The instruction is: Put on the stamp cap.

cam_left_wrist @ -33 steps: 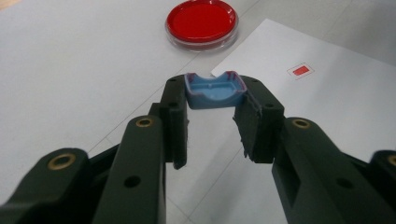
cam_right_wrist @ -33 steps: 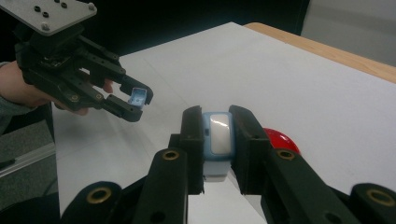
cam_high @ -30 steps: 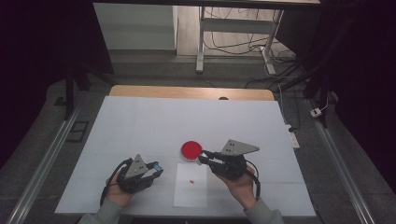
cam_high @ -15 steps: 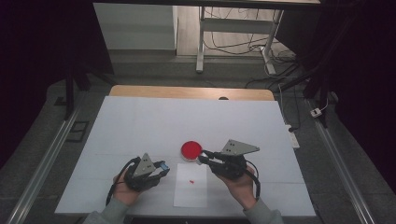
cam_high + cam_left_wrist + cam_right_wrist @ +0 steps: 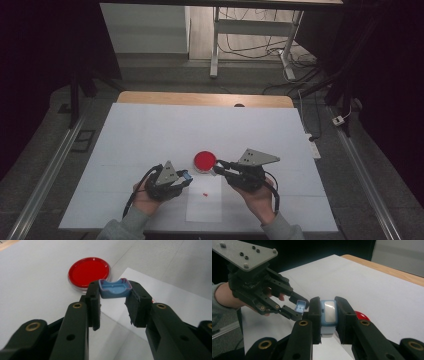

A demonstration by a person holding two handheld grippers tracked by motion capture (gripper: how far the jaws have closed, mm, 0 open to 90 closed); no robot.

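One small blue cap (image 5: 115,288) is pinched between the narrowly parted jaws of the left gripper (image 5: 185,175), just beside one red dish (image 5: 205,160) and one paper sheet (image 5: 204,210) on the table (image 5: 150,130), while one blue-and-white case (image 5: 328,315) is clamped snugly in the right gripper (image 5: 218,166).

No text, label, brand, number or sign is showing legibly anywhere in these views. The small blue plastic cap (image 5: 115,288), the pale blue plastic case with a white face (image 5: 328,312), the round red plastic lid (image 5: 205,160), the white paper sheet (image 5: 205,205) and the white surface (image 5: 150,135) are all appearing plain, with no readable markings on them.
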